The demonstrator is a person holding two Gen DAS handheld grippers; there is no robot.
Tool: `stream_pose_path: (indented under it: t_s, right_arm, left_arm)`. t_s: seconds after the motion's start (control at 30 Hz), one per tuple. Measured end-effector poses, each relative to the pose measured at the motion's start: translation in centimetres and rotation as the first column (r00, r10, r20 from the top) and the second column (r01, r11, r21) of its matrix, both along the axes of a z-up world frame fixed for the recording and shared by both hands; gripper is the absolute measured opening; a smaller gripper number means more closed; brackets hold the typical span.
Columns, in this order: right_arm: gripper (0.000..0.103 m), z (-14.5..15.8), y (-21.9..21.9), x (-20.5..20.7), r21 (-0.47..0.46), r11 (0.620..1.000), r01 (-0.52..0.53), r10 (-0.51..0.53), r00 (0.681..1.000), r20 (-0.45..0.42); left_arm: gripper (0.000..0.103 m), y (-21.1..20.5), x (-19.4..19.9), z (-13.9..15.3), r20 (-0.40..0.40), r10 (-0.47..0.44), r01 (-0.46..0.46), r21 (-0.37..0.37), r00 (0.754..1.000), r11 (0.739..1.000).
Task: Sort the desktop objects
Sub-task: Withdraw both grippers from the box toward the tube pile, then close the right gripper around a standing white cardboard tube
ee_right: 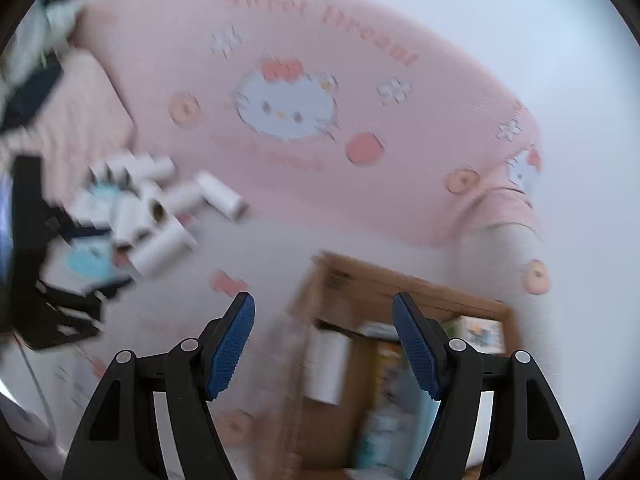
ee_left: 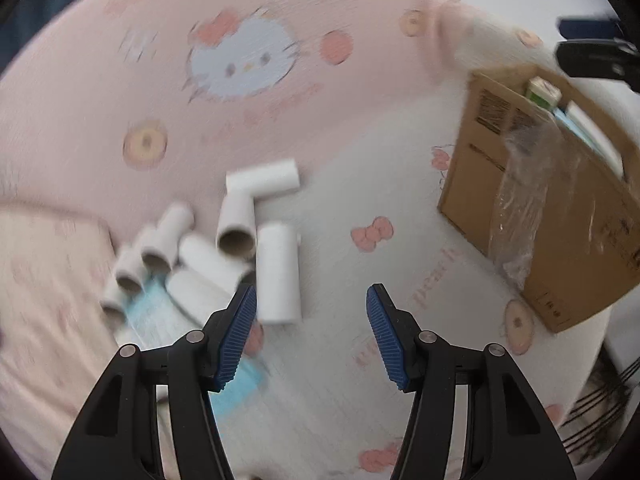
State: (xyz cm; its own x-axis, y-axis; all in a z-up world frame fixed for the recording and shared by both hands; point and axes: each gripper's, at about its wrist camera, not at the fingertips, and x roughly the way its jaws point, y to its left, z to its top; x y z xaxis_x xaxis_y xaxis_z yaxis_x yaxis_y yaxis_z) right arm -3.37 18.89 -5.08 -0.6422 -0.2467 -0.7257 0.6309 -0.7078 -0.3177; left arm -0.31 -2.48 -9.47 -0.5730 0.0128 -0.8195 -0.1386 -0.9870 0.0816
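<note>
free: bedsheet point(ee_left: 340, 208) mid | blocked: tube pile point(ee_left: 224, 256) left, cardboard box point(ee_left: 560, 200) right

Pink-and-white cartoon-cat printed bed cover point(ee_left: 248, 92). White cardboard paper tubes point(ee_left: 278, 274), brown inside, beside the cover's pink bow print. Plain brown cardboard box point(ee_left: 480, 184).

- The left gripper point(ee_left: 311, 295) pointed steeply downward, with its two black arms spread in a V from the bottom of the left wrist view.
- Its blue ribbed pads point(ee_left: 239, 336) stood well apart, and nothing was between them.
- The right gripper point(ee_right: 323, 303) also pointed down at an angle, with the same black arms and metal pivot pins.
- Its blue pads point(ee_right: 416, 354) were wide apart and gripped nothing.
- The left gripper appeared as a blurred black shape at the left edge of the right wrist view.
- No hand or sleeve was visible.
</note>
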Motion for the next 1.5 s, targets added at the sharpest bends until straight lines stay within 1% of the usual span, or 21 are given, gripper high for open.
stream_pose_path:
  t_s: [0.07, 0.13, 0.17, 0.23, 0.3, 0.37, 0.43, 0.53, 0.6, 0.7, 0.83, 0.97, 1.07, 1.13, 1.2, 1.3, 1.37, 1.4, 1.43, 1.47, 1.5]
  right_arm:
    - [0.072, 0.2, 0.3, 1.1, -0.136, 0.990, -0.030, 0.033, 0.999, 0.020]
    - [0.074, -0.3, 0.2, 2.5, -0.263, 0.961, -0.087, 0.101, 0.994, 0.039]
    - [0.075, -0.6, 0.1, 3.2, -0.308, 0.945, -0.105, 0.123, 0.992, 0.038]
    - [0.078, -1.9, -0.5, 4.3, -0.372, 0.920, -0.122, 0.152, 0.987, 0.050]
    - [0.078, -3.6, -1.4, 5.0, -0.356, 0.924, -0.138, 0.167, 0.985, 0.052]
    - [0.078, -5.3, -2.6, 6.0, -0.290, 0.943, -0.162, 0.167, 0.986, -0.007]
    - [0.078, -6.9, -3.6, 6.6, -0.267, 0.948, -0.174, 0.172, 0.985, -0.030]
    - [0.078, -9.2, -4.6, 6.9, -0.267, 0.951, -0.158, 0.162, 0.987, -0.006]
    - [0.078, -10.3, -5.1, 6.8, -0.292, 0.945, -0.145, 0.150, 0.989, -0.004]
    - [0.078, -11.8, -5.6, 6.6, -0.328, 0.938, -0.114, 0.115, 0.993, -0.015]
    - [0.079, -14.7, -6.5, 4.9, -0.368, 0.929, -0.044, 0.076, 0.995, 0.071]
    - [0.078, -17.2, -7.0, 2.7, -0.351, 0.936, 0.038, 0.025, 0.984, 0.174]
    - [0.079, -18.7, -7.5, 0.9, -0.329, 0.943, 0.047, 0.031, 0.973, 0.228]
    - [0.079, -19.4, -7.5, -0.1, -0.312, 0.947, 0.081, -0.006, 0.972, 0.235]
    - [0.079, -19.8, -7.4, -1.0, -0.320, 0.942, 0.104, -0.016, 0.964, 0.266]
    - [0.079, -20.1, -7.5, -1.7, -0.321, 0.941, 0.107, -0.010, 0.958, 0.288]
    - [0.079, -19.7, -7.5, -1.5, -0.332, 0.940, 0.083, 0.008, 0.965, 0.264]
    - [0.079, -19.5, -7.3, -1.2, -0.356, 0.932, 0.068, 0.020, 0.971, 0.238]
    - [0.079, -19.2, -7.2, -1.0, -0.377, 0.925, 0.049, 0.035, 0.977, 0.212]
    - [0.079, -19.1, -7.3, -0.8, -0.383, 0.923, 0.035, 0.043, 0.980, 0.193]
    - [0.079, -19.1, -7.5, -0.7, -0.385, 0.922, 0.028, 0.048, 0.981, 0.185]
  left_arm:
    - [0.062, -1.1, 0.4, -0.9, 0.039, 0.017, -0.019, 0.048, 0.999, 0.999]
    - [0.061, -1.7, 0.7, -2.3, 0.083, 0.040, -0.043, 0.034, 0.996, 0.999]
    - [0.062, -2.0, 1.2, -2.9, 0.102, 0.052, -0.055, 0.027, 0.993, 0.998]
    - [0.061, -2.7, 1.9, -3.8, 0.141, 0.062, -0.070, 0.052, 0.988, 0.996]
    - [0.061, -3.5, 2.6, -4.3, 0.159, 0.084, -0.100, 0.092, 0.984, 0.991]
    - [0.061, -4.2, 2.9, -4.5, 0.169, 0.108, -0.129, 0.121, 0.980, 0.984]
    - [0.061, -4.9, 2.7, -4.5, 0.173, 0.133, -0.158, 0.138, 0.976, 0.978]
    - [0.061, -6.0, 1.8, -4.3, 0.178, 0.163, -0.194, 0.174, 0.970, 0.965]
    - [0.061, -6.6, 1.3, -4.0, 0.161, 0.182, -0.212, 0.196, 0.970, 0.957]
    - [0.061, -6.9, 0.4, -4.0, 0.139, 0.186, -0.211, 0.199, 0.973, 0.957]
    - [0.061, -6.9, -1.3, -4.5, 0.140, 0.169, -0.193, 0.183, 0.976, 0.964]
    - [0.061, -7.2, -3.0, -5.2, 0.156, 0.138, -0.170, 0.212, 0.978, 0.962]
    - [0.061, -7.6, -4.1, -5.5, 0.162, 0.137, -0.170, 0.215, 0.977, 0.962]
    - [0.061, -7.7, -5.0, -5.8, 0.174, 0.141, -0.179, 0.222, 0.975, 0.959]
    - [0.061, -7.6, -5.8, -6.0, 0.181, 0.127, -0.170, 0.246, 0.975, 0.954]
    - [0.061, -7.1, -6.7, -6.7, 0.186, 0.097, -0.141, 0.241, 0.978, 0.960]
    - [0.060, -6.8, -7.2, -7.3, 0.199, 0.086, -0.128, 0.209, 0.976, 0.969]
    - [0.060, -6.7, -7.5, -7.5, 0.201, 0.083, -0.125, 0.203, 0.976, 0.971]
    - [0.057, -6.7, -7.6, -7.5, 0.203, 0.078, -0.121, 0.213, 0.976, 0.969]
    - [0.054, -6.7, -7.9, -7.7, 0.206, 0.066, -0.117, 0.244, 0.976, 0.963]
    - [0.052, -6.7, -8.0, -7.8, 0.209, 0.066, -0.119, 0.253, 0.976, 0.960]
